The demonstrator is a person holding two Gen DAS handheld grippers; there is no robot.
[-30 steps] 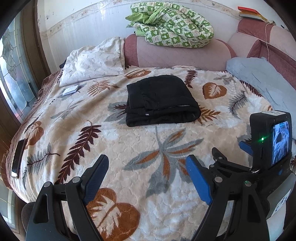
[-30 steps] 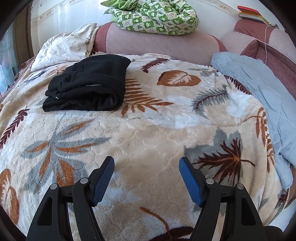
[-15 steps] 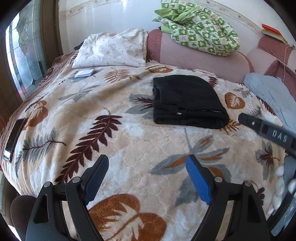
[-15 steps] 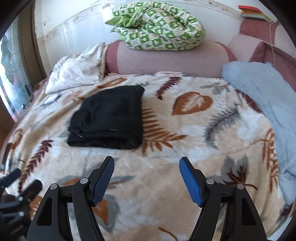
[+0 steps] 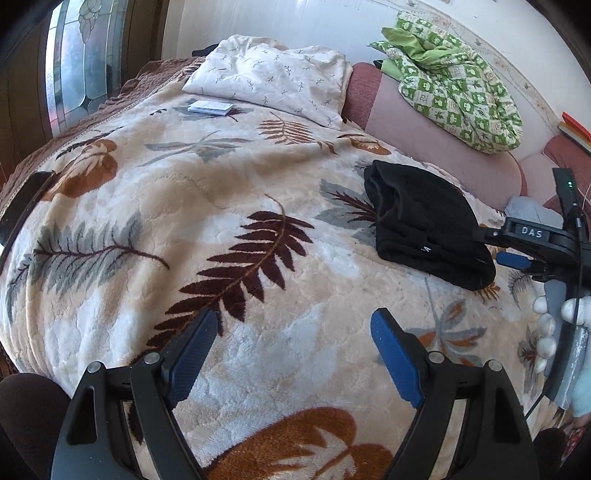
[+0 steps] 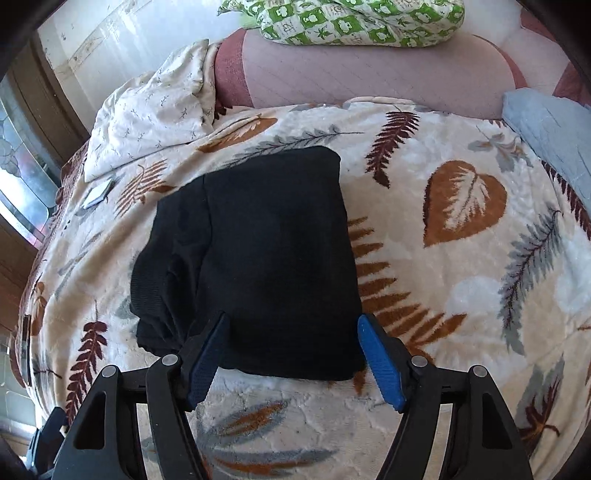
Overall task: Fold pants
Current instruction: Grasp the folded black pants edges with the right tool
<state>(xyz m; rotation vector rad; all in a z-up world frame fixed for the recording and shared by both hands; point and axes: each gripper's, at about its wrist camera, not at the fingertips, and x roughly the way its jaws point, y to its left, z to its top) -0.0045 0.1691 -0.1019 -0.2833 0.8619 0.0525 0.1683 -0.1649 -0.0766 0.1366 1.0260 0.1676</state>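
Pants (image 6: pixel 255 254) lie folded on the leaf-print blanket (image 6: pixel 461 258); both grippers spread, holding nothing.

"DAS" in white capitals on black body of right gripper (image 5: pixel 515 260), seen in left wrist view. Small white mark on near edge of folded black pants (image 5: pixel 426 229), too small to read. Printed motifs on green checked quilt (image 6: pixel 343 20), no legible words. Small white booklet (image 5: pixel 210 107) on blanket (image 5: pixel 221 206), print unreadable.
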